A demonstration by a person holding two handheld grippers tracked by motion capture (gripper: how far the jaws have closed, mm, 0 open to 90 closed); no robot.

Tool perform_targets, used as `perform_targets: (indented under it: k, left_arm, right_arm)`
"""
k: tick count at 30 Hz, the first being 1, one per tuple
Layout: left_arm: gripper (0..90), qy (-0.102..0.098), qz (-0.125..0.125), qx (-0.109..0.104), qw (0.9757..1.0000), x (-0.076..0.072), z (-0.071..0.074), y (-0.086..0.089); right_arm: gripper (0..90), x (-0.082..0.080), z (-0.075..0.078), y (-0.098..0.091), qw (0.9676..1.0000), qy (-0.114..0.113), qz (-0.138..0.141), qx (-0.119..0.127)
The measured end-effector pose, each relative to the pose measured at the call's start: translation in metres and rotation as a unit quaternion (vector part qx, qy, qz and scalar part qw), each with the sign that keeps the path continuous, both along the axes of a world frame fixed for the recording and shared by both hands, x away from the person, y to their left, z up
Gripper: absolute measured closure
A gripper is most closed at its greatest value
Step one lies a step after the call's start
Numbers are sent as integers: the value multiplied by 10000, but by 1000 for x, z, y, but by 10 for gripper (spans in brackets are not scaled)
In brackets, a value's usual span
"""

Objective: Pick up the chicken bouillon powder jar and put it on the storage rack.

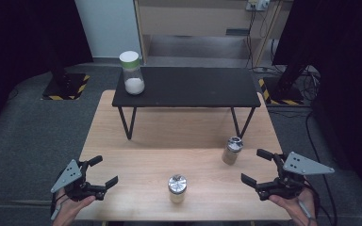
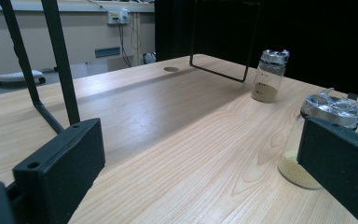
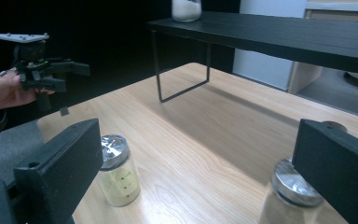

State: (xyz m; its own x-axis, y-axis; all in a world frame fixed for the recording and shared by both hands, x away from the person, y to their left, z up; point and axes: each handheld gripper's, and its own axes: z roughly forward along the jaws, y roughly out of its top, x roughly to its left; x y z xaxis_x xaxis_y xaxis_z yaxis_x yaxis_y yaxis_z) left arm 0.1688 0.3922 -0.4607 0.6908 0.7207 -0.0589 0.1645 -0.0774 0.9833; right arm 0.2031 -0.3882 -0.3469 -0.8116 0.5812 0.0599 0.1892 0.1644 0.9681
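This looks like a lab set up for recording. Black curtains (image 1: 19, 33) hang at the upper left and upper right of the high view, and stand bases with yellow-black hazard tape (image 1: 66, 87) sit on grey carpet (image 1: 33, 136). Cables (image 1: 306, 75) run across the floor at the right to a wall socket (image 1: 258, 4) at the top. A plain wooden table (image 1: 136, 160) carries a small black metal shelf (image 1: 188, 87).

Pale grained wood table (image 1: 136, 155), clear glass jars (image 1: 177, 188) with shiny foil tops.
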Motion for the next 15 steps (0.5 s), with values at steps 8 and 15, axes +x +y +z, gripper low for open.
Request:
perform_targets:
  k: [8,15]
  left_arm:
    - [0,-8,-4,15,10000,0,0,0]
    - [0,0,-16,24,10000,0,0,0]
  right_arm:
    - [27,11,5,15,9995,15,273,-127]
    - [32,21,13,33,9977,65,588,-317]
